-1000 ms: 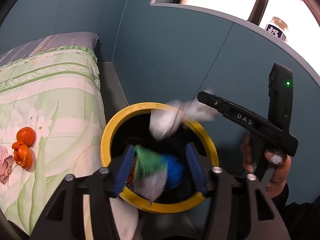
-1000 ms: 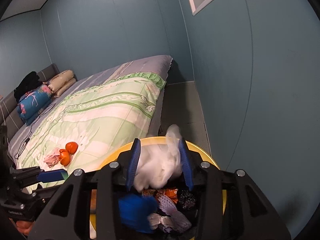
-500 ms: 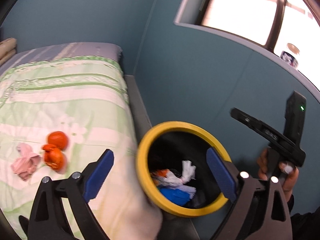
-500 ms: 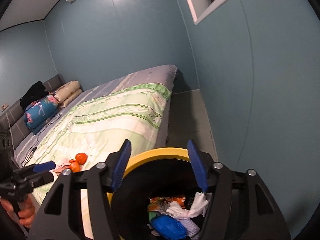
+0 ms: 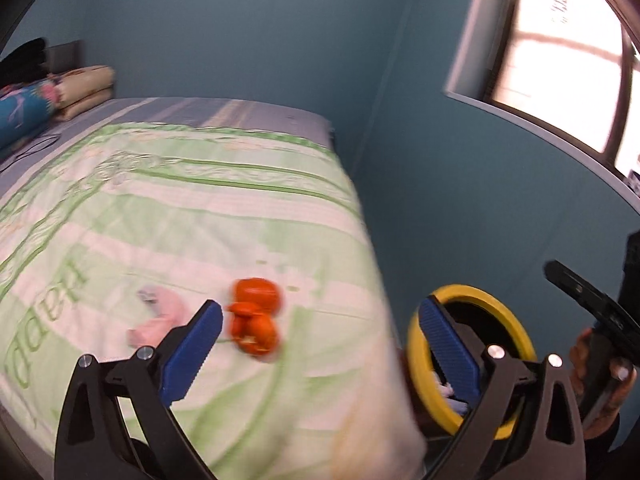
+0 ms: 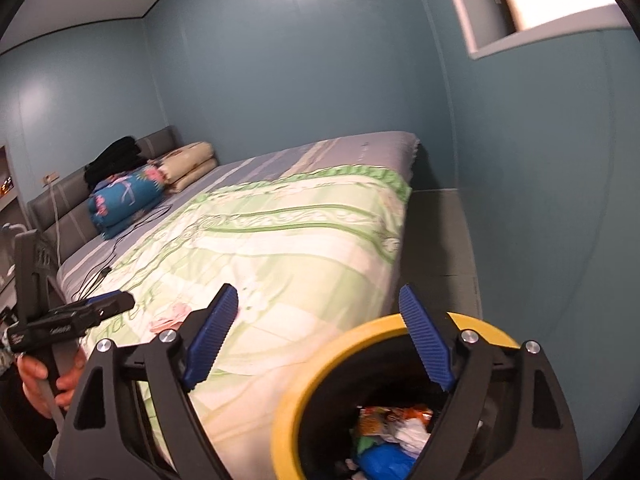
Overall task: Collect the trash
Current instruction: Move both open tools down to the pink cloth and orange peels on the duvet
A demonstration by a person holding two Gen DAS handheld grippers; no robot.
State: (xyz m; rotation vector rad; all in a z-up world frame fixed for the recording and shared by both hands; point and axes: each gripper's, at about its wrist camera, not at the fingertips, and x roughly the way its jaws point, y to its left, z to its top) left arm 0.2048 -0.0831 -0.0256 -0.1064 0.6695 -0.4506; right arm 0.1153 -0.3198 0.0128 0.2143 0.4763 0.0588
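Note:
A yellow-rimmed black trash bin (image 5: 516,320) stands on the floor beside the bed; it also shows in the right wrist view (image 6: 304,384) with white, blue and orange trash (image 6: 394,436) inside. Orange peel pieces (image 5: 254,322) and a pink crumpled piece (image 5: 160,316) lie on the green-and-white quilt (image 5: 180,216). My left gripper (image 5: 320,344) is open and empty, above the bed's edge, facing the peel. My right gripper (image 6: 320,336) is open and empty just above the bin. The pink piece also shows in the right wrist view (image 6: 170,318).
The bed's side meets the bin. Teal walls (image 6: 540,200) stand close on the right with a narrow floor strip (image 6: 436,236) between. Pillows and folded bedding (image 6: 132,196) lie at the headboard. A black cable (image 6: 104,264) runs across the sheet.
Both grippers let their trash fall into the bin and opened. The left gripper swung left from the bin toward the bed. The right gripper rose a little above the bin.

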